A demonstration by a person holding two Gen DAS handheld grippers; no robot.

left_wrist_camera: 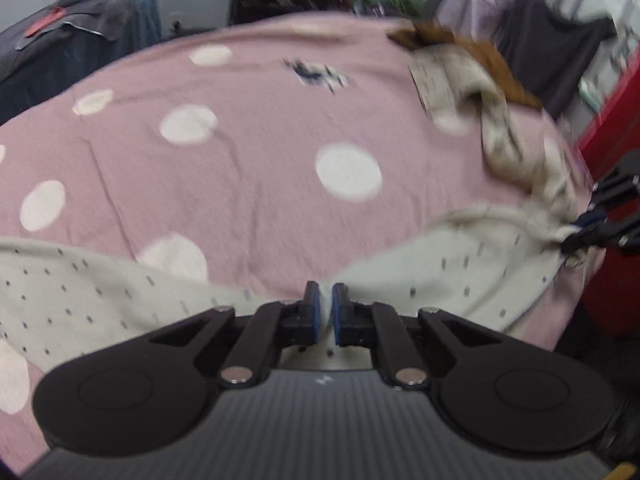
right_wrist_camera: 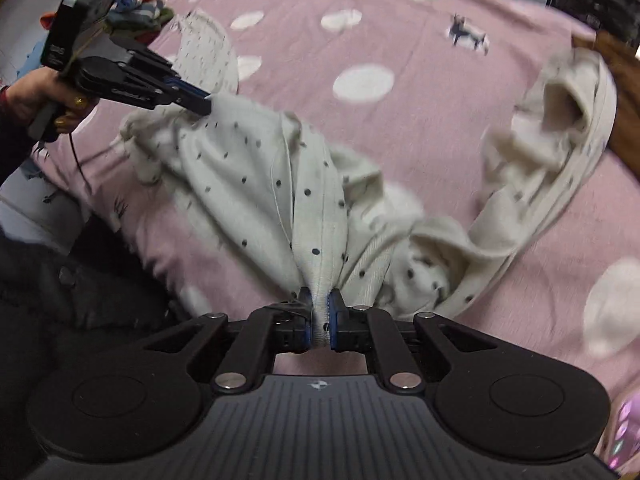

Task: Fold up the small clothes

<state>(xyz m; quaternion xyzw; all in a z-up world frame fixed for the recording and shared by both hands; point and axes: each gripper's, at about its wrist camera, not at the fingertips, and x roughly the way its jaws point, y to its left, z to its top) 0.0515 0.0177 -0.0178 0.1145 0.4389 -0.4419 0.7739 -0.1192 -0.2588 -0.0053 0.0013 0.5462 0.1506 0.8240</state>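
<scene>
A small cream garment with dark dots (right_wrist_camera: pixel 248 184) lies rumpled on a pink bed cover with white spots (right_wrist_camera: pixel 400 128). My right gripper (right_wrist_camera: pixel 320 312) is shut on a bunched seam of it at the near edge. My left gripper (left_wrist_camera: pixel 326 300) is shut on another edge of the same cloth (left_wrist_camera: pixel 460 264); in the right wrist view the left gripper (right_wrist_camera: pixel 202 102) shows at the upper left, held by a hand (right_wrist_camera: pixel 36 92). The right gripper (left_wrist_camera: pixel 576 236) appears at the right edge of the left wrist view, pinching the cloth.
A second cream garment (right_wrist_camera: pixel 560 120) lies crumpled at the right of the bed, beside a brown item (left_wrist_camera: pixel 480 52). A pile of coloured clothes (right_wrist_camera: pixel 136 4) sits at the far left corner. A red cabinet (left_wrist_camera: pixel 612 120) stands by the bed's right side. Dark clothing (left_wrist_camera: pixel 80 40) hangs behind.
</scene>
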